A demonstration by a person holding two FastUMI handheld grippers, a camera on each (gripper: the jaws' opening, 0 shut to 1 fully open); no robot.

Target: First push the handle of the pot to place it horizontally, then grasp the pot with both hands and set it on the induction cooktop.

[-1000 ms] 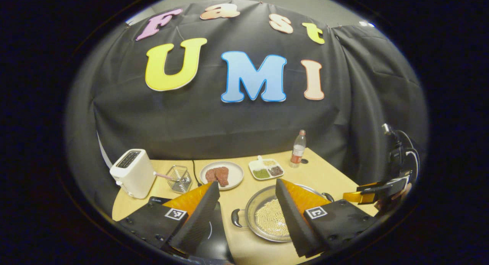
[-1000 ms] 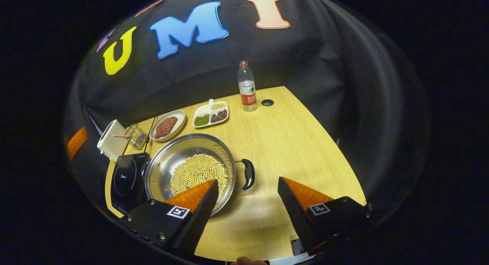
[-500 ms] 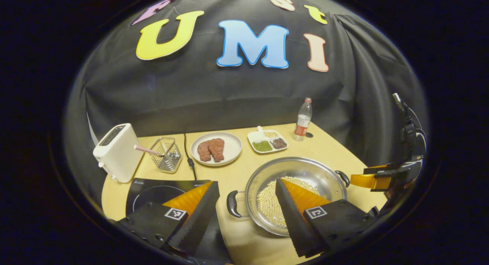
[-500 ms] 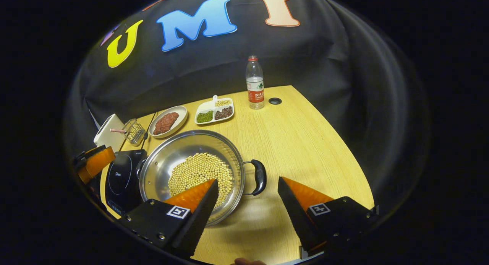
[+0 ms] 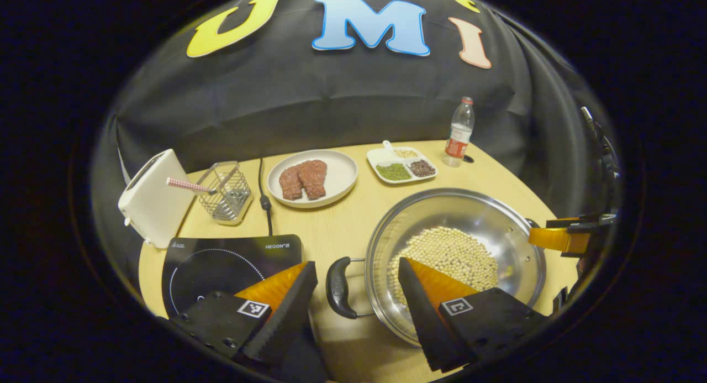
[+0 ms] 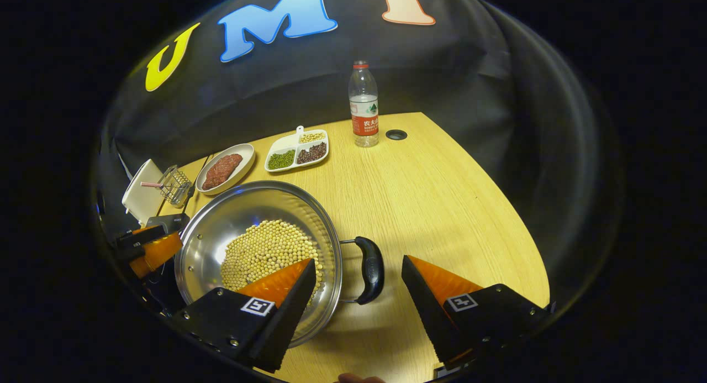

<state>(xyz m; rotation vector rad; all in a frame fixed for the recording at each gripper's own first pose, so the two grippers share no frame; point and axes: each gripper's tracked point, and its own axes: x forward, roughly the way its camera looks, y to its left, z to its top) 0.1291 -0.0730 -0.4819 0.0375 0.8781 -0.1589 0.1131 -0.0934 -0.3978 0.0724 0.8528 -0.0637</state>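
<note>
A: What does the table (image 6: 442, 195) carry?

B: The biggest thing is the pot (image 5: 475, 223), a wide, shallow steel pan with a shiny rim, a bed of pale beans (image 5: 450, 256) across its bottom, and a black loop handle on each side. It stands on the wood just right of the cooktop (image 5: 221, 261), a flat black slab with a ring drawn on it.

A: And how do the handles lie?

B: In the left gripper view, the left handle (image 5: 338, 288) points toward the cooktop. In the right gripper view, the right handle (image 6: 370, 269) points out over bare wood.

A: The grippers?

B: The left gripper (image 5: 358, 283) is spread wide, its gap straddling the left handle from above, one finger over the cooktop, the other over the beans. The right gripper (image 6: 358, 281) is spread too, the right handle between its fingers; contact cannot be told.

A: Behind?

B: A toaster (image 5: 152, 198), a plate (image 5: 337, 176) of meat, a wire basket (image 5: 223, 192), a divided dish (image 5: 403, 164) and a bottle (image 6: 363, 104).
</note>
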